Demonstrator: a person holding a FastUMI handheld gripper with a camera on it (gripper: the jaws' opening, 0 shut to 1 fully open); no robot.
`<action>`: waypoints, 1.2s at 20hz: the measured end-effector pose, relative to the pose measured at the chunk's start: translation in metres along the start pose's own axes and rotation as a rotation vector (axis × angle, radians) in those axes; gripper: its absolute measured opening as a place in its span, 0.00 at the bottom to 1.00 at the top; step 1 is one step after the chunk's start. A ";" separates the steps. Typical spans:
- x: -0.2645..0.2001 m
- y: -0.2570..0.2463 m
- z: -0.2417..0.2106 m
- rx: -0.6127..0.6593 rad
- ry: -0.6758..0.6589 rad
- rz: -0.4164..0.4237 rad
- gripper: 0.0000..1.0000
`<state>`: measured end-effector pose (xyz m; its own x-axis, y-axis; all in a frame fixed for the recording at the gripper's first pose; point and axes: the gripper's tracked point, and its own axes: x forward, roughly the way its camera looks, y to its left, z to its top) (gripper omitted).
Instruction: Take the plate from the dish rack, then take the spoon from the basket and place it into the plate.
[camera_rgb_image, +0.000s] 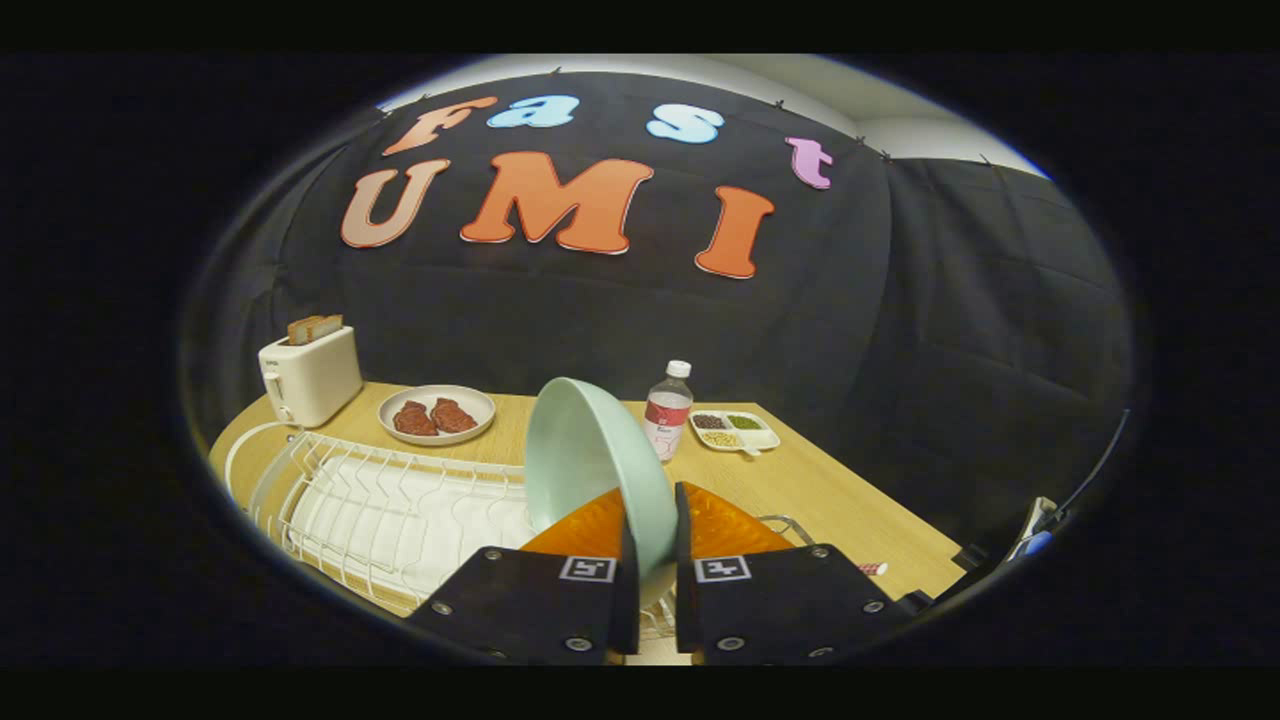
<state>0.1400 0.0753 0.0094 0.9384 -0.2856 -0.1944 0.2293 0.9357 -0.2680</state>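
Observation:
A pale green plate (590, 465) stands on edge between my two fingers, its rim pinched by the black pads. My gripper (652, 560) is shut on it, holding it raised above the white wire dish rack (400, 500). The plate leans slightly, its hollow side turned toward the rack. Behind the fingers and the plate's lower edge sits an orange ribbed thing (730, 525), perhaps the basket; I see no spoon.
On the wooden table (840, 500) beyond the rack stand a white toaster (310, 375) with bread, a plate of meat (437, 413), a bottle (668, 408) and a small divided tray (735, 429) of beans. Table edge runs along the right.

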 end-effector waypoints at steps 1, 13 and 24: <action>0.000 -0.001 0.000 -0.003 -0.004 -0.003 0.14; -0.019 -0.025 0.023 0.029 -0.088 -0.028 0.14; -0.097 -0.035 -0.021 0.300 -0.017 0.213 0.14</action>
<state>0.0358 0.0660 0.0181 0.9769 -0.0764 -0.1996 0.0912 0.9937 0.0659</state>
